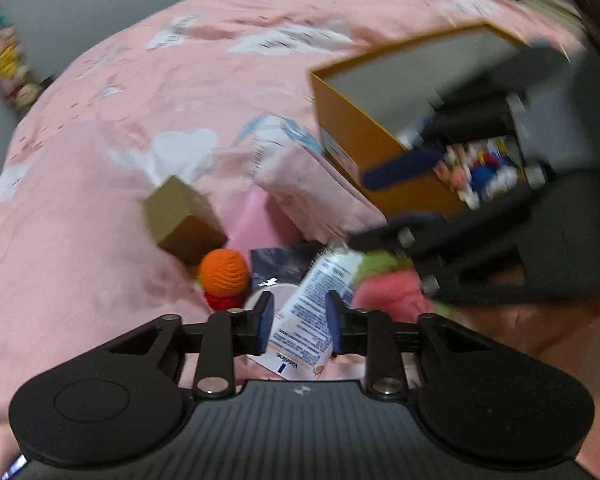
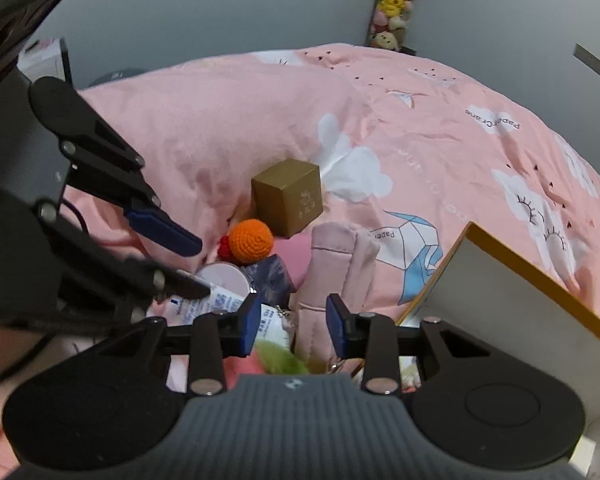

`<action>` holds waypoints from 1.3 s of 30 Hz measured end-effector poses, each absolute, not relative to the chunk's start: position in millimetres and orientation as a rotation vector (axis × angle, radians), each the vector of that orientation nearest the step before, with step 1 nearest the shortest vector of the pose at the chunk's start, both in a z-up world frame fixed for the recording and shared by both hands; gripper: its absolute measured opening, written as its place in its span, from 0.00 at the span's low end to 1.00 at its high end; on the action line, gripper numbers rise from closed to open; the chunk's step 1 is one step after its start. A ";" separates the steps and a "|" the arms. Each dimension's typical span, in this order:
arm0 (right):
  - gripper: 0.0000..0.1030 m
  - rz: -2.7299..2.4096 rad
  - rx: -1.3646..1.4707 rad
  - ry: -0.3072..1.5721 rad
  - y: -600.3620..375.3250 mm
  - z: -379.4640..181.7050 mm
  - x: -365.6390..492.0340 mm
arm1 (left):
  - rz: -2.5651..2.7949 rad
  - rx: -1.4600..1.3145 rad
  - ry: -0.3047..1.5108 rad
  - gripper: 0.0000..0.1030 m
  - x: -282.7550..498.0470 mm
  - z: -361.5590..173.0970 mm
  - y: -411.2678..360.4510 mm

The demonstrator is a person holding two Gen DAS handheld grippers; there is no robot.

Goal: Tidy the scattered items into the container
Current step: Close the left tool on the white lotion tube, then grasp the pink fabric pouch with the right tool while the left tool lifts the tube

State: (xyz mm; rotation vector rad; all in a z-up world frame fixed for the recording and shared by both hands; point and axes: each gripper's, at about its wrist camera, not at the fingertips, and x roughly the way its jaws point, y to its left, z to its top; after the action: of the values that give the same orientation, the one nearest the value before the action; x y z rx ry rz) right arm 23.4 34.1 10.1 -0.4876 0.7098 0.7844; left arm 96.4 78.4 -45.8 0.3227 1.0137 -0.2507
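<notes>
My left gripper [image 1: 300,320] points down at a heap on the pink bed, open, with a white and blue Vaseline tube [image 1: 304,322] lying between its pads. Just beyond are an orange crochet ball [image 1: 224,274], a gold cube box [image 1: 184,216] and a dark blue packet [image 1: 280,262]. My right gripper [image 2: 294,326] is open around the lower end of a pink pouch [image 2: 336,264], with a gap at its left pad. The container, an orange box [image 2: 540,280] with a white inside, stands at the right; the left wrist view shows colourful items [image 1: 484,172] in it.
A round pale lid [image 2: 226,276], a small red crochet piece [image 2: 223,249] and a green and pink plush [image 2: 280,356] lie in the same heap. The cloud-print duvet [image 2: 440,140] rises behind. Stuffed toys [image 2: 392,4] hang by the grey wall.
</notes>
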 end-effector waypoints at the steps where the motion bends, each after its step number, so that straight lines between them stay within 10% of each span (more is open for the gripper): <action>1: 0.37 0.785 -0.494 0.717 34.6 9.8 26.2 | -0.271 0.348 1.027 0.40 98.6 -51.0 76.2; 20: 0.41 0.853 -0.619 0.790 47.4 -0.3 57.7 | -0.353 0.396 1.176 0.59 139.1 -102.3 67.5; 39: 0.35 0.822 -0.567 0.791 53.6 -10.0 66.1 | -0.352 0.174 1.203 0.33 113.6 -103.4 82.1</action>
State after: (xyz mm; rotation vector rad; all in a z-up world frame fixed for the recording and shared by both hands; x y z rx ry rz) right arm 66.1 53.6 -10.0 -0.5665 0.7911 0.8215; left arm 113.6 82.1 -103.4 0.1737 1.2030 -0.3518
